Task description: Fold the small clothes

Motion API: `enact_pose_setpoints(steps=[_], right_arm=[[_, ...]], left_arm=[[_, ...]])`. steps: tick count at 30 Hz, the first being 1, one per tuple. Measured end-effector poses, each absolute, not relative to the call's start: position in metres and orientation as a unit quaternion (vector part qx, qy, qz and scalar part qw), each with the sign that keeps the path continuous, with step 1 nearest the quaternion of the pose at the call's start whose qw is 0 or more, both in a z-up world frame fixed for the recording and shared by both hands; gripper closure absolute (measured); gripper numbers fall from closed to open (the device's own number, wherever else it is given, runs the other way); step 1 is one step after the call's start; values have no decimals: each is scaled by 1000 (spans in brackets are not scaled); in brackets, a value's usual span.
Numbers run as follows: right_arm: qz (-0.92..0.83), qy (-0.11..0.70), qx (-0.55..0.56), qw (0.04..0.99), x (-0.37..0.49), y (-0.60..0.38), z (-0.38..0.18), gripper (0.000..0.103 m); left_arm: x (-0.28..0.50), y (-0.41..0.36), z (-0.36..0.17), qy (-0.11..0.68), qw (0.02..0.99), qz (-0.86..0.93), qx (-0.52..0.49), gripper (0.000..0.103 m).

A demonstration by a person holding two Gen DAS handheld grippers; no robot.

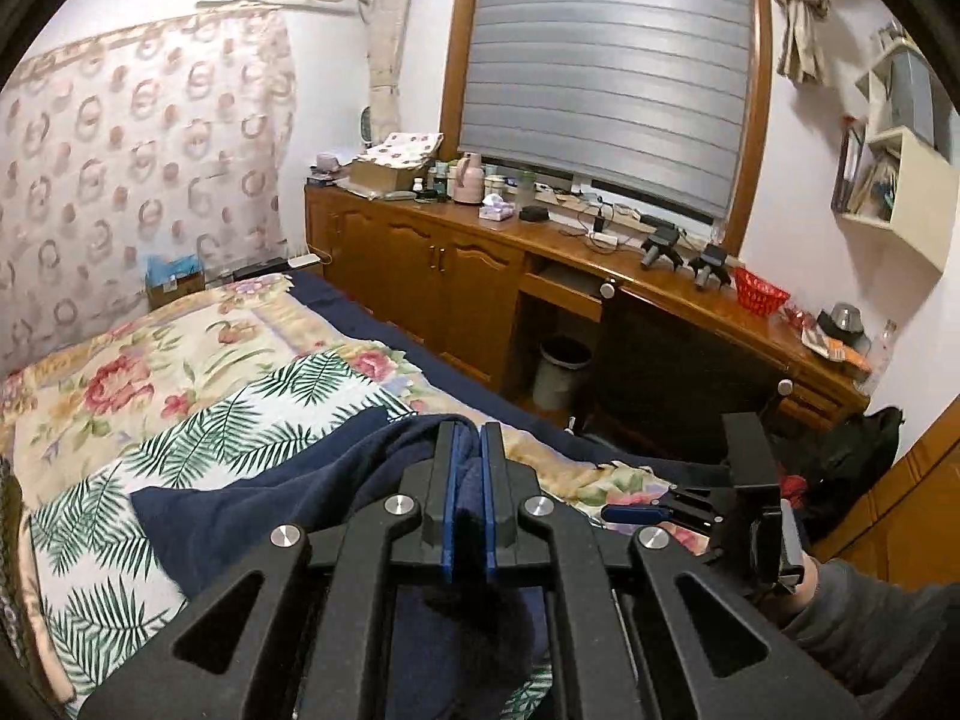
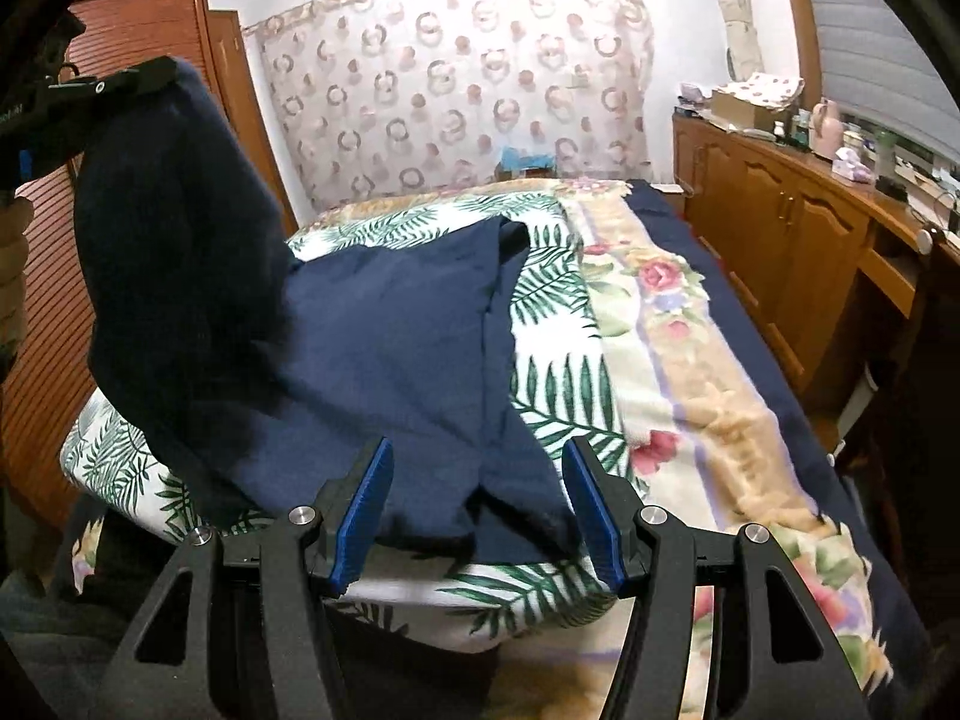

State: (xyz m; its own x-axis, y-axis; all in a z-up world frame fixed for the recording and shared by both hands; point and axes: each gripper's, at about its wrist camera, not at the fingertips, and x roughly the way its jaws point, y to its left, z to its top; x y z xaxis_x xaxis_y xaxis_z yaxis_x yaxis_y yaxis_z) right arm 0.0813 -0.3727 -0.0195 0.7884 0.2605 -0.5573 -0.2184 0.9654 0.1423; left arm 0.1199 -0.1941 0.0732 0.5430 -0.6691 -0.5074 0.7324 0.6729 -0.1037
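Observation:
A navy blue garment [image 2: 384, 336] lies on the palm-leaf cloth [image 2: 558, 372] on the bed. My left gripper [image 1: 469, 438] is shut on one part of the navy garment [image 1: 264, 510] and holds it lifted above the bed; in the right wrist view it hangs from the left gripper [image 2: 150, 75] at the upper left. My right gripper [image 2: 477, 480] is open and empty, its blue pads [image 2: 366, 504] either side of the garment's near edge, just above the bed. The right gripper also shows in the left wrist view [image 1: 636, 513], low at the right.
A floral blanket [image 2: 690, 372] covers the bed's right side. A wooden cabinet and desk [image 1: 456, 264] with bottles, cables and a red basket [image 1: 759, 291] runs along the window wall. A bin [image 1: 561, 372] stands under the desk. A wooden wardrobe [image 2: 150, 18] stands left of the bed.

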Motion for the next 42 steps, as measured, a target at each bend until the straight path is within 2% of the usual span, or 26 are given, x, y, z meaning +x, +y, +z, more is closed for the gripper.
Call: enact_pose_setpoints(steps=[7,14,16,21,23,33,42], right_arm=[[126,299,40,945,78,-378,-22,42],[124,303,40,944,82,-378,-21,42],[126,302,38,944,83,-376,-19,42],[131,299,33,945,87,-371,-16,42],[136,298,31,944,90,-367,-15,42],[170,298,-2,939,114,-330,-11,42],[222,299,-36,927,148,-281,-3,42]], left_arm=[[133,-208,43,303,870,-382,80,95],[128,-179,35,290,884,-358,71,60],[128,-164,28,297,886,-351,63,58],[130,-133,5,303,899,-311,58,30],[130,-120,-7,311,901,-299,53,24],[120,-60,-46,334,910,-245,23,22],[101,-42,-44,320,921,-222,20,22]])
